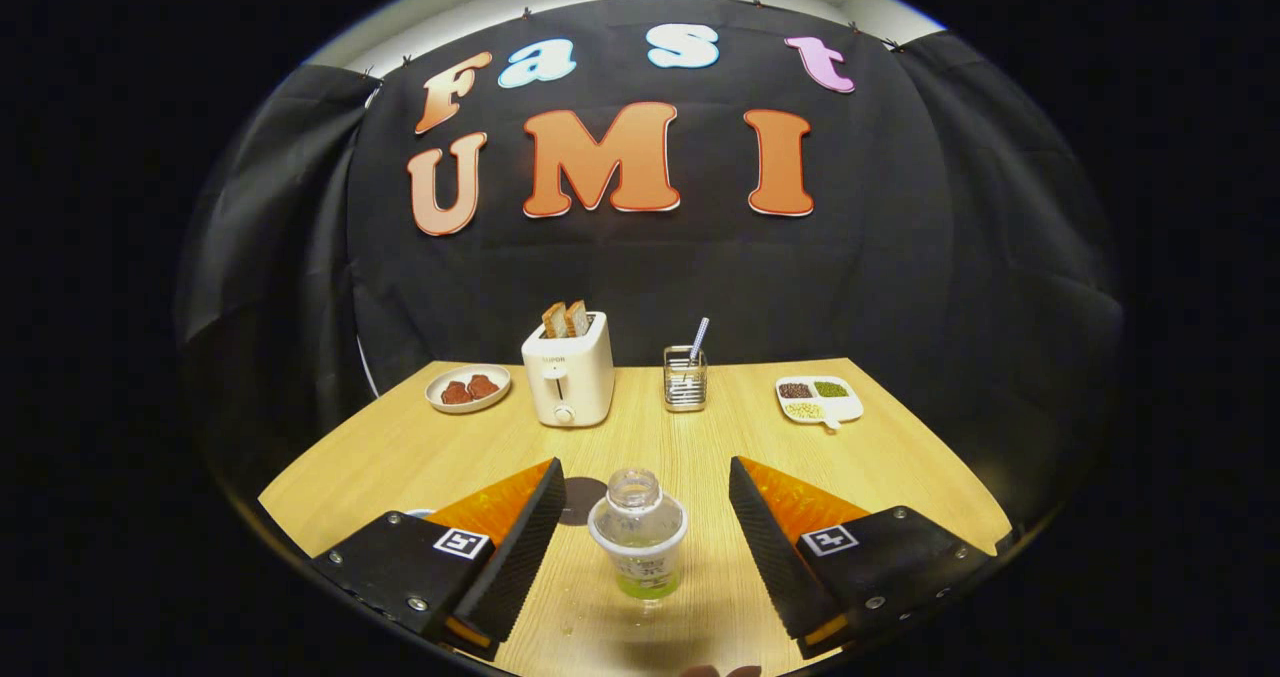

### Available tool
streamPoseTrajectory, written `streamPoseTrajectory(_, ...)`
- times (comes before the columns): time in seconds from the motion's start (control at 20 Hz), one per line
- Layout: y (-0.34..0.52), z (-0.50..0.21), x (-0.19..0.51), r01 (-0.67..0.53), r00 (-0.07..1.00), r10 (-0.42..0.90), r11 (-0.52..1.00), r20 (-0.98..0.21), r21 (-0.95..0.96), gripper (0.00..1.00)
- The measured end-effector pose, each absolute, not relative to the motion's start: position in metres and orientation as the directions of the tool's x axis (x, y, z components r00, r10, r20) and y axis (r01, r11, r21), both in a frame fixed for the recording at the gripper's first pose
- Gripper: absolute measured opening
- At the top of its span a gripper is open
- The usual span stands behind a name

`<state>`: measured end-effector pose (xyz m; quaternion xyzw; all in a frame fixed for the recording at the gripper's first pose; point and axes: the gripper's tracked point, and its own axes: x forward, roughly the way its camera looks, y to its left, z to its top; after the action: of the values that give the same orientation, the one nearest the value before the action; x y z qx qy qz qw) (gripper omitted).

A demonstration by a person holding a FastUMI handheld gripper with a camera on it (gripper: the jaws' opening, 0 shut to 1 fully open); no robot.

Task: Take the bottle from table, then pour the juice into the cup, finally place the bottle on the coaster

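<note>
- My claw (646, 502) hung over the near part of the wooden tabletop (900, 457), its two fingers (525, 547) spread wide apart and gripping nothing.
- The bottle (640, 542) stood upright on the tabletop between the fingers, with clear gaps on both sides, so neither finger touched it.
- It was a clear bottle with its mouth open, a pale label round the body and a little green juice at the bottom.
- A dark round patch (580, 502) lay on the tabletop just beside the bottle, partly hidden behind my left finger; I could not tell for sure what it was.
- A pale curved edge (420, 513) showed just outside the left finger; too little of it was in sight to name it.
- Well beyond the fingers, along the far edge of the tabletop, stood a white toaster (568, 382) with two slices of toast (565, 319) poking up from its slots.
- To the left of the toaster sat a small plate (468, 389) carrying reddish-brown pieces.
- To the right of the toaster stood a small wire holder (685, 379) with a striped straw (699, 338) leaning in it.
- Further right lay a white divided dish (820, 401) with dark, green and pale contents in separate compartments.
</note>
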<state>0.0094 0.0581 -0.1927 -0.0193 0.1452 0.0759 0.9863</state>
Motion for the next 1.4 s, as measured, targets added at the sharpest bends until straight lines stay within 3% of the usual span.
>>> streamPoseTrajectory(0.65,0.063,-0.281,0.017,-0.165,0.893,0.151,0.986,-0.423,0.004,0.98)
streamPoseTrajectory(1.2,0.067,-0.323,0.031,-0.142,0.872,0.142,0.989,-0.469,0.034,0.97)
streamPoseTrajectory(1.3,0.069,-0.33,0.03,-0.141,0.865,0.148,0.989,-0.48,0.052,0.9)
streamPoseTrajectory(1.4,0.068,-0.331,0.032,-0.144,0.868,0.146,0.989,-0.474,0.041,0.77)
